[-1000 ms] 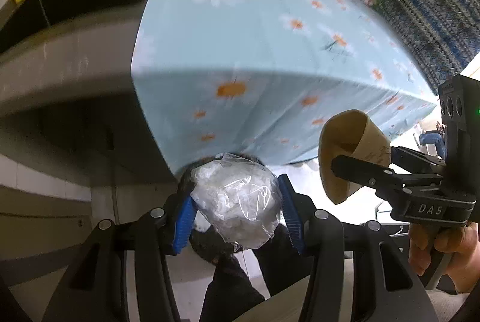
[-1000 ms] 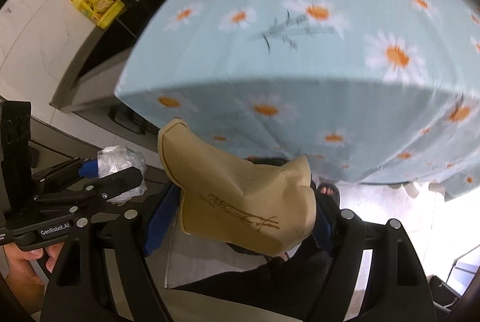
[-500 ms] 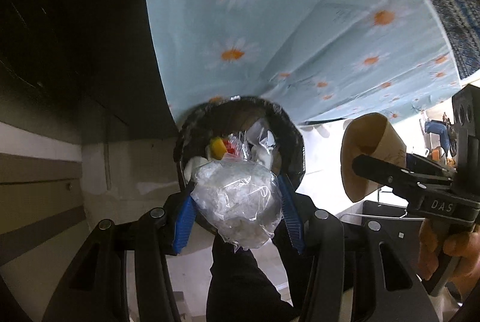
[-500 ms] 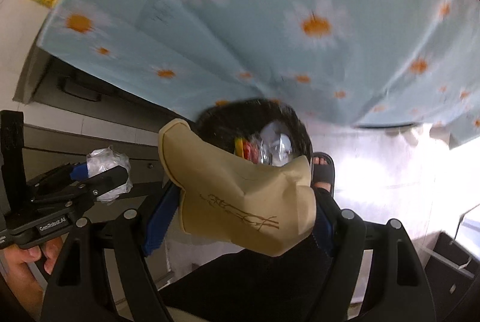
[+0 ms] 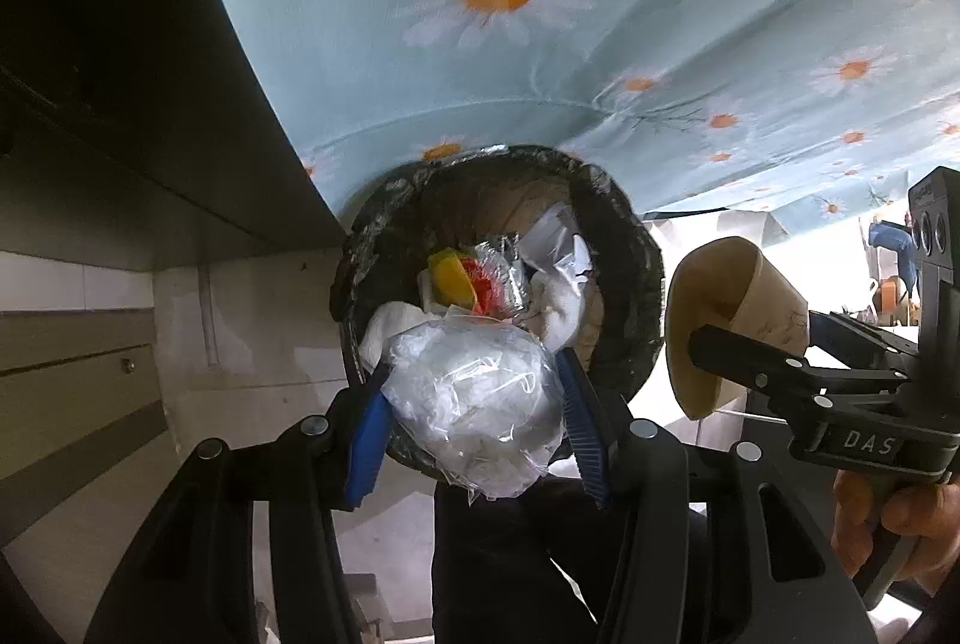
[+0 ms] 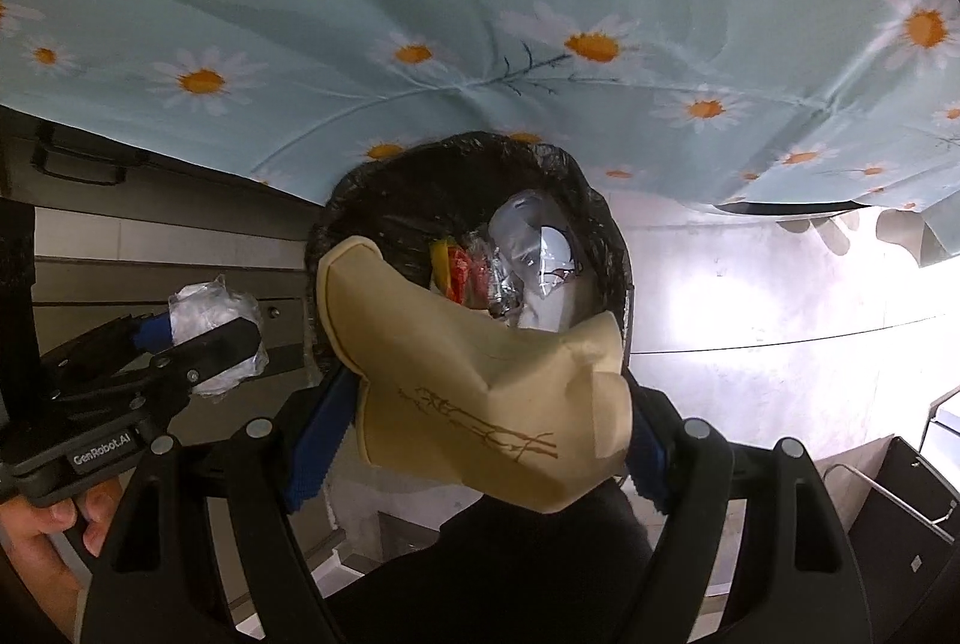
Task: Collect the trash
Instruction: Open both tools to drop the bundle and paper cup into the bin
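Now we hold both loads above the bin [image 5: 630, 248]: our left gripper [image 5: 474, 404] clamps the plastic wad [image 5: 474, 392], our right gripper [image 6: 480, 416] pinches the crushed paper cup [image 6: 480, 380]. Best centre each over the bin's mouth before we release.

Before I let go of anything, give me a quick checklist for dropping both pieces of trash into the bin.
1. Left gripper gripping the clear plastic bag between its fingers: ok.
2. Right gripper gripping the tan paper cup: ok.
3. Trash bin mouth open, black liner in place: ok.
4. Room in the bin: cannot tell; wrappers already lie inside and the depth is hidden.
5. Plastic bag lined up over the bin mouth: ok in the left wrist view, though its height above the rim is unclear.
6. Cup over the bin mouth: cannot tell; it overlaps the rim in the right view but sits beside the bin in the left view.
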A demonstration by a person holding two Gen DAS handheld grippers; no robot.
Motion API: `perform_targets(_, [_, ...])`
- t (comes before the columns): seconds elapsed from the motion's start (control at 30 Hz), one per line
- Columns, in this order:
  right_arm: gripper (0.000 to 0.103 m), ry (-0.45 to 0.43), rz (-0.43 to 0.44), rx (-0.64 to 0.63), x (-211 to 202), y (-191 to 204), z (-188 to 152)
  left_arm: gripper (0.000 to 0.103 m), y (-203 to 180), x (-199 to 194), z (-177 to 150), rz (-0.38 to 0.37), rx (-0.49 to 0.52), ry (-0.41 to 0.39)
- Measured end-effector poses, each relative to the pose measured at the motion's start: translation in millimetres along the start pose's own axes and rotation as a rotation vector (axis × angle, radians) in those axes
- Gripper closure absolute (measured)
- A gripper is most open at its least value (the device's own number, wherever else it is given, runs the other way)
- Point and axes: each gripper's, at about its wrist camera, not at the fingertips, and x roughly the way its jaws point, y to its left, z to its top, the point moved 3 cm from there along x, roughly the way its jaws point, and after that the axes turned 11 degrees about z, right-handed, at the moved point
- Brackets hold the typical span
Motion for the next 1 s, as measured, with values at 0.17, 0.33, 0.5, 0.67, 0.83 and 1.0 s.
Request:
perform_targets(0.17, [0.023,0.003,0.001,-0.004,2.3,-0.7,0.6,0.052,6.2,3.5,5.4,0.007,-0.002,0.004])
perform_targets(0.33, [0.022,-0.007,0.023,-0.012,-4.5,4.1,2.0,0.047,8.3,0.0,9.1,0.026,-0.010,-0.002])
perform_targets(0.5, [0.018,-0.019,0.053,-0.024,-15.6,6.7,2.6,0.034,14.1,-5.4,13.8,0.039,-0.059,0.000])
perform_targets(0.67, [0.016,-0.037,0.081,-0.024,-25.6,2.9,2.1,0.034,15.2,-16.5,14.6,0.057,-0.073,-0.015])
perform_targets(0.83, [0.013,-0.032,0.137,-0.032,-28.3,3.8,2.6,0.034,16.4,-25.1,9.7,0.073,-0.097,-0.017])
perform_targets(1.0, [0.013,-0.044,0.161,-0.051,-36.7,7.4,1.6,0.034,11.5,-32.9,2.2,0.084,-0.115,-0.018])
